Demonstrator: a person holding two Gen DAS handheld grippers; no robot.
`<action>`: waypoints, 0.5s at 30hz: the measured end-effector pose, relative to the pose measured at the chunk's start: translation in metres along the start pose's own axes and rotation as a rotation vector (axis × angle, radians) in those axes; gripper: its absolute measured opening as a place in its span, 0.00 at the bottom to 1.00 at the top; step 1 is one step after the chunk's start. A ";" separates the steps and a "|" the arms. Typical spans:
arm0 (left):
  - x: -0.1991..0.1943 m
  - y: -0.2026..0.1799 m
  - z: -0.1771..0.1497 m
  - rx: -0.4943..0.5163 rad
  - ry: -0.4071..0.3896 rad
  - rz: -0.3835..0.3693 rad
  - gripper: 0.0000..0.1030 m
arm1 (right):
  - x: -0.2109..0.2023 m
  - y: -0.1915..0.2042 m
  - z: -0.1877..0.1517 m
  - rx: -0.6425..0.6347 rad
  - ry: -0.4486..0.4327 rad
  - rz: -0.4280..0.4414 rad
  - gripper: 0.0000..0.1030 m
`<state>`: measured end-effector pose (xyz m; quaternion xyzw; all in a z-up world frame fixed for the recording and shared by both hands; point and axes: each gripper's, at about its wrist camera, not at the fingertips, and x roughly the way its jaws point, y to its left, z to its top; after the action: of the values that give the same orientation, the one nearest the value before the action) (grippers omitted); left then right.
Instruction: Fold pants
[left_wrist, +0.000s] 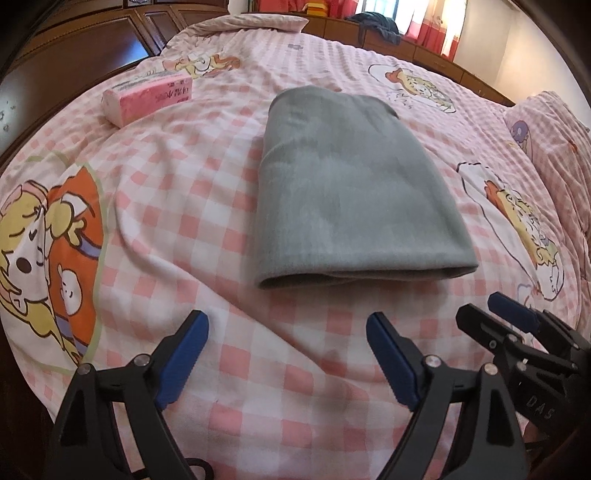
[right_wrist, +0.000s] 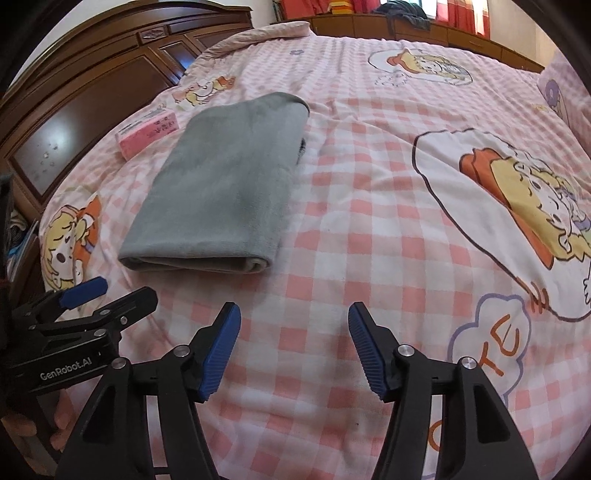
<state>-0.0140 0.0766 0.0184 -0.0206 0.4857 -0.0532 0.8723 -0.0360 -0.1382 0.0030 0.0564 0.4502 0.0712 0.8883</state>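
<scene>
- The grey pants (left_wrist: 351, 192) look soft, light and limp, a fleecy knit by my reading; any lifted edge would likely droop and drag the layers under it, so a pinch should take in all the layers at once.
- The best places to take hold seem to be the two near corners of the rolled fold, where the thickness gives the pads something to bite. The cloth is matte rather than slick, so slipping out looks unlikely.
- Nothing about them is fragile; the only risk I judge is the stack skewing or springing open if just one corner is pulled.
- They lie on the bed (left_wrist: 221, 332), on the pink checked cover, already folded into a long, tidy rectangle running from near to far, well beyond both claws and touched by neither.
- The near end is a rounded fold with layers showing in the right wrist view; the far end narrows, with a dark striped bit peeping out at its right edge.
- The surface is plain grey, smooth, with faint brushed patches and no big wrinkles.
- A pink tissue pack (left_wrist: 147, 98) sits to the far left, apart from the pants.
- The left claw (left_wrist: 288, 354) hangs spread wide over the cover, holding nothing.
- The right claw (right_wrist: 293, 347) is likewise spread and empty, to the right of the left one.
- Judging by the neat shape, the folding looks finished or nearly so.
</scene>
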 end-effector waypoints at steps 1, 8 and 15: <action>0.001 0.001 -0.001 -0.003 0.002 0.001 0.88 | 0.002 -0.002 0.000 0.008 0.003 0.000 0.60; 0.006 0.004 -0.004 -0.013 0.006 -0.008 0.88 | 0.009 -0.004 -0.002 0.027 0.020 -0.005 0.60; 0.009 0.003 -0.006 -0.007 0.006 0.002 0.88 | 0.010 -0.001 -0.003 0.023 0.013 -0.008 0.60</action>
<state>-0.0142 0.0790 0.0077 -0.0232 0.4887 -0.0508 0.8706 -0.0329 -0.1377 -0.0069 0.0643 0.4571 0.0628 0.8849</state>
